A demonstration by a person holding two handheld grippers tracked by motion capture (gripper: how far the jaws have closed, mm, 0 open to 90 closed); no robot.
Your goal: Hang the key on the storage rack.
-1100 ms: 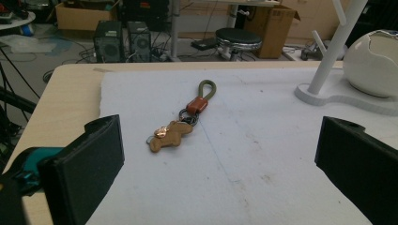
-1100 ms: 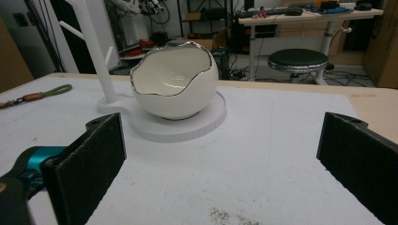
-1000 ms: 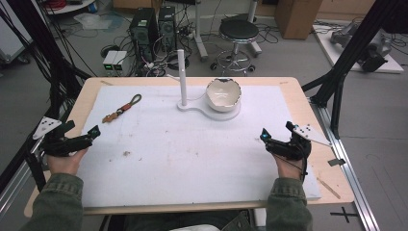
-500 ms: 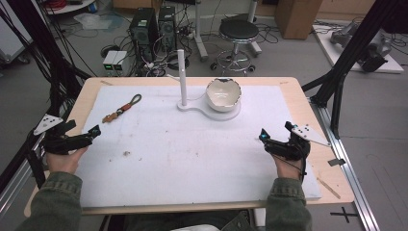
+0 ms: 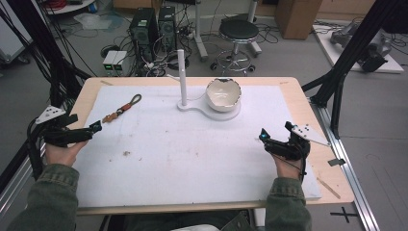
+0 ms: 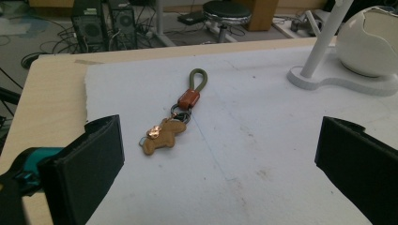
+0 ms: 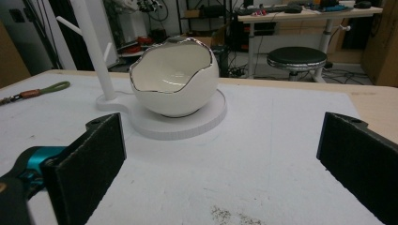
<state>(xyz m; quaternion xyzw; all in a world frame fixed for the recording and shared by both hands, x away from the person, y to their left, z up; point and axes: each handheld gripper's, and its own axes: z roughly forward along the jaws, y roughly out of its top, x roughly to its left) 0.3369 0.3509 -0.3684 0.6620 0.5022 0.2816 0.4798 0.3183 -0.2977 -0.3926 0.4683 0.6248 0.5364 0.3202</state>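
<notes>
Left gripper view | left claw point(image 6: 220, 173) released, keychain point(image 6: 171, 119) ahead | right claw point(image 7: 220, 173) released | no legible writing

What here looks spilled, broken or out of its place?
Small brown crumbs lie scattered on the white mat, and more show near the bottom of the right gripper view. The bowl has a jagged rim like a cracked eggshell, but its neat silver edge suggests a design, not damage. The keychain lies flat and alone on the mat.

left tool point(image 5: 95, 126) near keychain point(image 5: 122, 109), right tool point(image 5: 262, 136) apart
</notes>
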